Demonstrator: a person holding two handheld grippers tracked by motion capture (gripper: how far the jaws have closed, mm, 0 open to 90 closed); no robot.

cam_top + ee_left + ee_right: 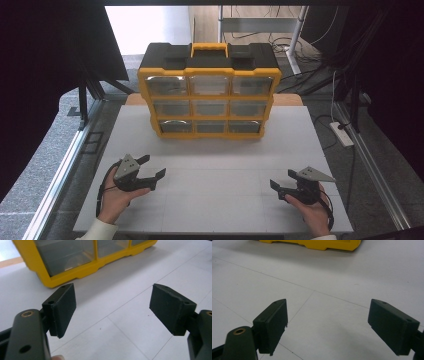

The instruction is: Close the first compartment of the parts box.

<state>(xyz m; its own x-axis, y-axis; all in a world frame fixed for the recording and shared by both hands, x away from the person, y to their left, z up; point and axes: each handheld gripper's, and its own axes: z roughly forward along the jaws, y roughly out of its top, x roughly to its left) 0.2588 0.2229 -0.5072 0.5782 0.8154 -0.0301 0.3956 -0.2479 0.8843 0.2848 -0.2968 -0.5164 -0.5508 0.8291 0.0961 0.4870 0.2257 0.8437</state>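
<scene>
High view: the yellow drawer organizer (209, 95) is standing upright at the far middle of the white table (215, 165), well apart from both grippers. Left gripper view: left gripper (113, 302) is gaping, jaws released, nothing between. Right gripper view: right gripper (328, 322) is likewise gaping empty.

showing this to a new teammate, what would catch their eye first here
The yellow and black plastic organizer case, with nine clear-fronted drawers and a yellow carry handle, stands upright at the far middle of the white table. Nearer the person, the left gripper and the right gripper sit low over the table's near corners, both with black jaws spread open and nothing between them.
</scene>
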